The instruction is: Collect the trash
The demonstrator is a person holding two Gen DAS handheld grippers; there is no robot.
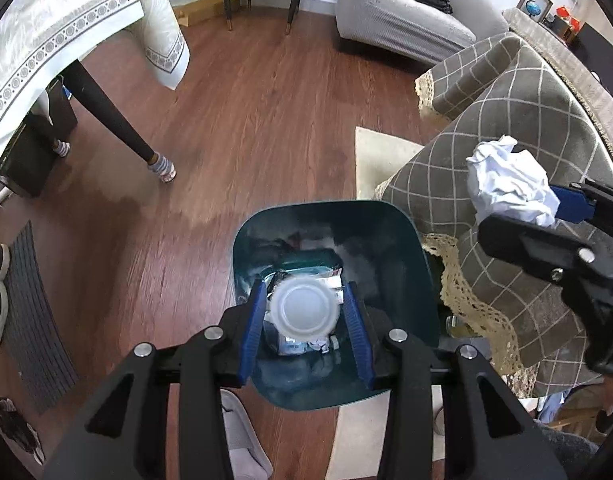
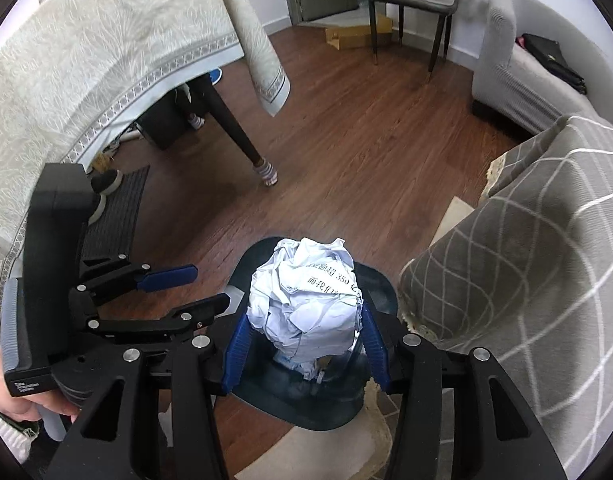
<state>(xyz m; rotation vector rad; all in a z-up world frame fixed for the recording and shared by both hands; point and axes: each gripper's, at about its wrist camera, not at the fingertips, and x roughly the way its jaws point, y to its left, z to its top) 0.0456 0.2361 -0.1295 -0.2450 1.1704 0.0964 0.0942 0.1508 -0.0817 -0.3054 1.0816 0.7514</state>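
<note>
Left hand-held gripper (image 1: 304,312) pinching a white-capped bottle (image 1: 304,308) above the teal bin (image 1: 422,264); right hand-held gripper (image 2: 304,328) pinching crumpled paper (image 2: 306,300) over the same opening. Risk: collision of both over one mouth, or paper bouncing off the rim onto the floor (image 1: 246,128). Checked sofa cover (image 1: 506,120) crowding right; open floor left.
</note>
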